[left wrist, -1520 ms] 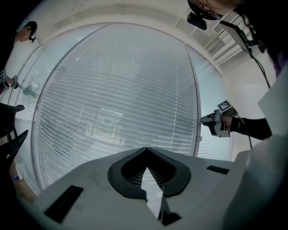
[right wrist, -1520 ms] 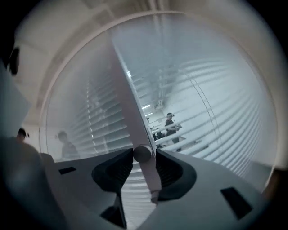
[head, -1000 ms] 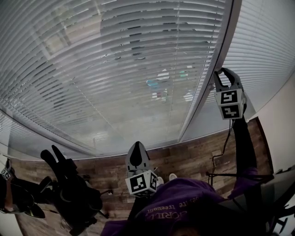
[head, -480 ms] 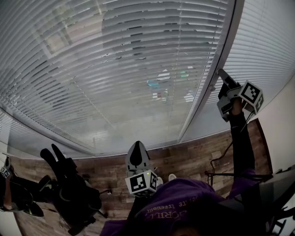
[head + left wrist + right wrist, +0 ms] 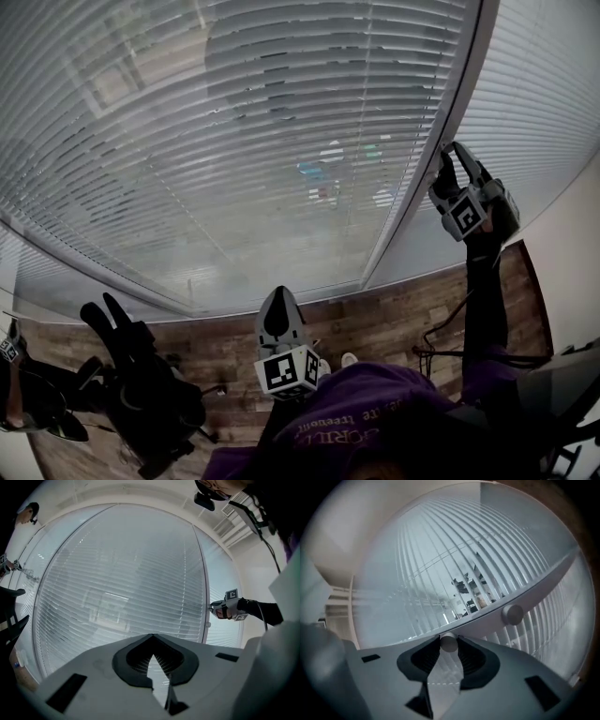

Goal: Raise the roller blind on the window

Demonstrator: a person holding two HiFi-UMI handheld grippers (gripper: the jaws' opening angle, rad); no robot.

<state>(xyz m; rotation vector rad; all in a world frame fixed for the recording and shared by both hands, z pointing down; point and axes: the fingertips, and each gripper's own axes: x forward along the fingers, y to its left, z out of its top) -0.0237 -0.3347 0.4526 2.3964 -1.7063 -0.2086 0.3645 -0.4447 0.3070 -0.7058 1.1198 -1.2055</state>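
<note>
Right tool [image 5: 450,156] is clamped on a little round knob [image 5: 449,643] on the frame bar [image 5: 412,206] at the blind's [image 5: 234,141] 3 o'clock edge. The knob points straight back along the tool, so I'd guess it's a twist job. Left tool [image 5: 278,296] is pinched shut and empty, down at 6.

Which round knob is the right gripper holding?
The lower knob, pinched in the right gripper. The other knob sits free, further along the window bar.
</note>
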